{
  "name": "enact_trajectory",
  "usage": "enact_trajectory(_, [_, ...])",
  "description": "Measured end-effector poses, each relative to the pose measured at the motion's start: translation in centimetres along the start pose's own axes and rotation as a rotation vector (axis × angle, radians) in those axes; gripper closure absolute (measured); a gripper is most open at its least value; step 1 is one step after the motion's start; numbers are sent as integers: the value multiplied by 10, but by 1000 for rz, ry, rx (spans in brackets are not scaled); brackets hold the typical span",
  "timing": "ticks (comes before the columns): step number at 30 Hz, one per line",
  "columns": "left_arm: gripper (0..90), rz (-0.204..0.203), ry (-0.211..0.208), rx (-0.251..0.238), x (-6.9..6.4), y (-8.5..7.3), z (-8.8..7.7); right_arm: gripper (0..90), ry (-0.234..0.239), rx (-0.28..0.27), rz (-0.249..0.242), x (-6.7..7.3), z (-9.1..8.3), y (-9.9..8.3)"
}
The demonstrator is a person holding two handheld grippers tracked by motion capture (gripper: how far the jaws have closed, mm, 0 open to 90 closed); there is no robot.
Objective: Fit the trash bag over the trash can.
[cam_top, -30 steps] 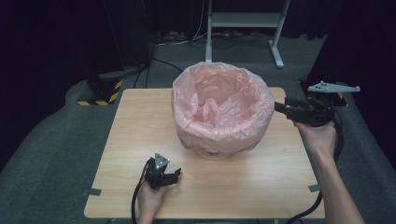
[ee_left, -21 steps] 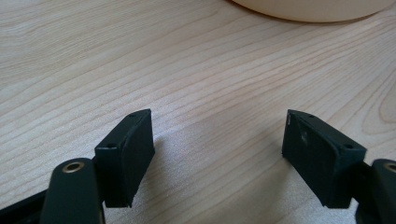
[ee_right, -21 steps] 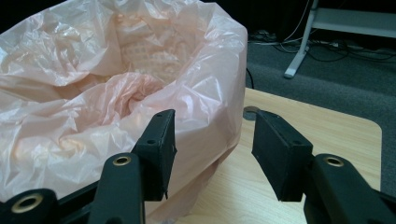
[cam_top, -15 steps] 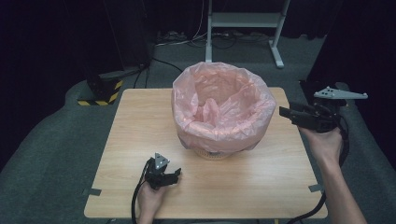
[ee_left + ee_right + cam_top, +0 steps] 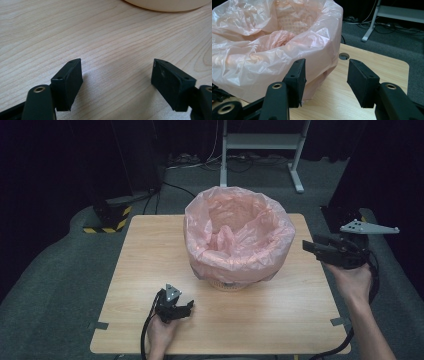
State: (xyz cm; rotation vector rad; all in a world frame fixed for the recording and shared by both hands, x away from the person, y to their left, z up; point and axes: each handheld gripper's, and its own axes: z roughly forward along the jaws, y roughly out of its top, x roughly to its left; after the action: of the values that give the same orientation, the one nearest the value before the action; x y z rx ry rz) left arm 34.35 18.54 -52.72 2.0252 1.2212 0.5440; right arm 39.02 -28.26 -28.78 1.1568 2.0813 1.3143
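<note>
— Dark walls and grey carpet all round; what is on the light wooden table?

— From the high view I see one thing on it: a round pale woven basket lined with a crinkled pink plastic bag. It stands upright, a little right of the table's middle and towards the far edge. The bag's rim is folded out over the basket's top and hangs down its sides.

— And my left gripper?

— It is low over the near part of the table, in front of the basket and apart from it. In the left gripper view I see its jaws standing wide, with bare wood between them and nothing held.

— The right gripper?

— I hold it off the table's right edge, level with the bag and pointing at it. Its jaws are parted with nothing between them. In the right gripper view the bag's side is just beside one jaw; whether they touch I cannot tell.

— Behind the table?

— A white metal stand on the carpet.
</note>
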Motion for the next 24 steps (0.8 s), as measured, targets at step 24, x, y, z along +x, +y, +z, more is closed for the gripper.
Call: enact_trajectory(24, [250,1,2,0,0,0,0,488,27,-38,72,-15,6,-36])
